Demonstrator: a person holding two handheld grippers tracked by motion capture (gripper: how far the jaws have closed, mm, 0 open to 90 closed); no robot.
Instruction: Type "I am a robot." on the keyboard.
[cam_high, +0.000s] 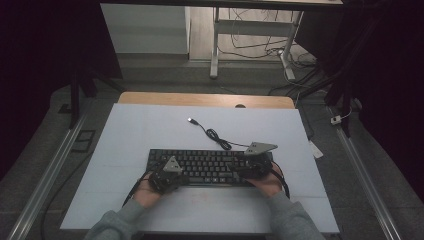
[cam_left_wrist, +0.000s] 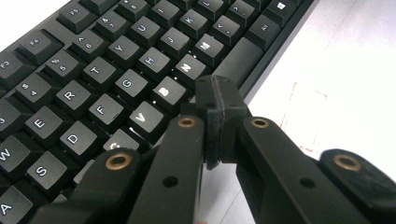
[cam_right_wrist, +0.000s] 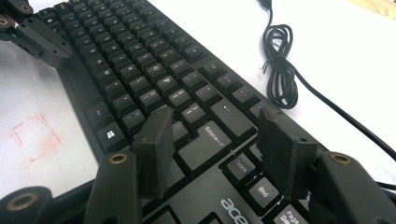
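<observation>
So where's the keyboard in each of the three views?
High view: the keyboard lies across the near middle of the table, between the two grippers.
Left gripper view: it fills the upper left, letter keys from A to M, just beyond the shut jaws.
Right gripper view: it runs from upper left to the bottom, with the Enter key between the open jaws.
Shared landmark: the red square drawn on the table beside the keyboard's near edge.

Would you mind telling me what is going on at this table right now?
A person holds a gripper in each hand over a black keyboard on the white table. The left gripper, jaws shut, sits by the space bar. The right gripper hovers open over the Enter key. The keyboard's cable lies loose behind.
</observation>
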